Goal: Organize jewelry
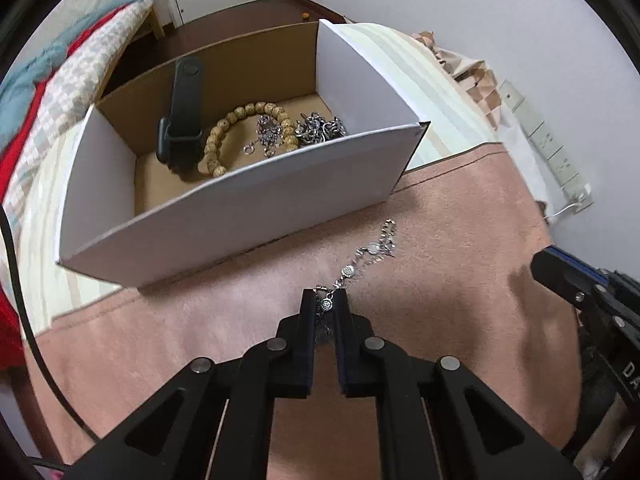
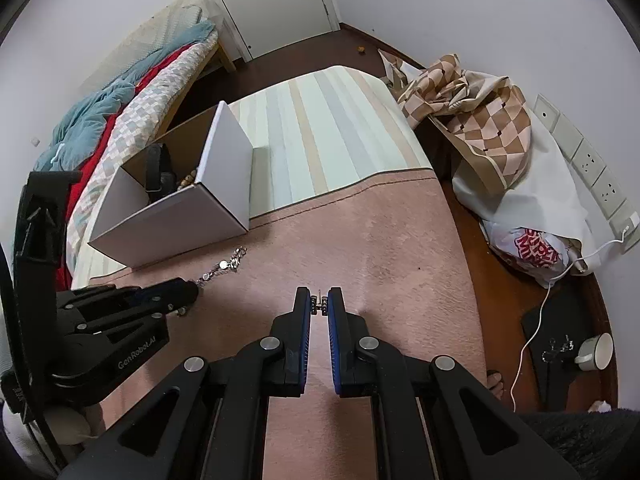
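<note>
Two grips in hand: left gripper (image 1: 324, 300) closed on silver chain bracelet (image 1: 370, 250) trailing ahead on pink blanket (image 1: 460, 220); right gripper (image 2: 319, 300) pinches small silver earring (image 2: 320, 303). Next, likely lift into white cardboard box (image 1: 240, 208) ahead.

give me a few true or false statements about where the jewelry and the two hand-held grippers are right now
1. The left hand-held gripper is closed on one end of the silver chain bracelet. True.
2. The rest of that bracelet already lies inside the white box. False: it trails over the pink blanket, outside the box.
3. The wooden bead bracelet is in the box. True.
4. The right hand-held gripper is empty. False: a small metal piece sits between its fingertips; what it is cannot be told.
5. The black watch band lies on the blanket. False: it leans inside the box.
</note>
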`<state>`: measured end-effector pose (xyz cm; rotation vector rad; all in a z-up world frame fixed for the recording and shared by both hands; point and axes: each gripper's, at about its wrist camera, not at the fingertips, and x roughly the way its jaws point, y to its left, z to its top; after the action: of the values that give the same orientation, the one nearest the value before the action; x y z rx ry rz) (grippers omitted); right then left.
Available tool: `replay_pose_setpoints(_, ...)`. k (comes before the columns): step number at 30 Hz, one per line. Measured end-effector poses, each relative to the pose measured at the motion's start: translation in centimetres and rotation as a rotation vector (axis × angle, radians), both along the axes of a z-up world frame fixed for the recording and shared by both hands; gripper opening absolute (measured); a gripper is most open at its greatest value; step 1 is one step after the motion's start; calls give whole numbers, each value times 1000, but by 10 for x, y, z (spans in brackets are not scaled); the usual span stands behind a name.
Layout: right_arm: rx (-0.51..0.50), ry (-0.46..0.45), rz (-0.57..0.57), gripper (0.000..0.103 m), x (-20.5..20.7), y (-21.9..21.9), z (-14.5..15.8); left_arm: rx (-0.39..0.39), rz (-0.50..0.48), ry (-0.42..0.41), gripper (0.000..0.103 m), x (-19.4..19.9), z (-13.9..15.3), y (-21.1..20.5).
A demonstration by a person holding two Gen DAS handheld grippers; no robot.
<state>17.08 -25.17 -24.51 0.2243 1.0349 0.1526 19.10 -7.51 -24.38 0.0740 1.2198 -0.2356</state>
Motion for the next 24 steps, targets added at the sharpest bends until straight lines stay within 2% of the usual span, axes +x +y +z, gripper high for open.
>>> replay_pose_setpoints(3, 14, -14, 0, 9, -2, 0, 7, -37, 23, -1, 0, -6, 12, 11)
replay_pose_setpoints(12, 70, -80, 16, 9, -7, 4, 45, -113, 63, -88, 0, -21, 71, 41)
replay_pose_setpoints(15, 81, -99, 21, 9, -8, 7, 56, -143, 68, -114, 0, -22, 80, 47)
replay_pose_setpoints(16, 82, -100, 23, 9, -8, 8, 59, -169, 75, -119, 3, -22, 79, 51)
replay_pose_setpoints(18, 81, -95, 24, 9, -9, 8, 58, -168, 87, -101, 4, -17, 67, 51)
replay_pose_setpoints(24, 83, -53, 6, 9, -13, 3, 44, -155, 82, 22, 5, -11, 14, 51)
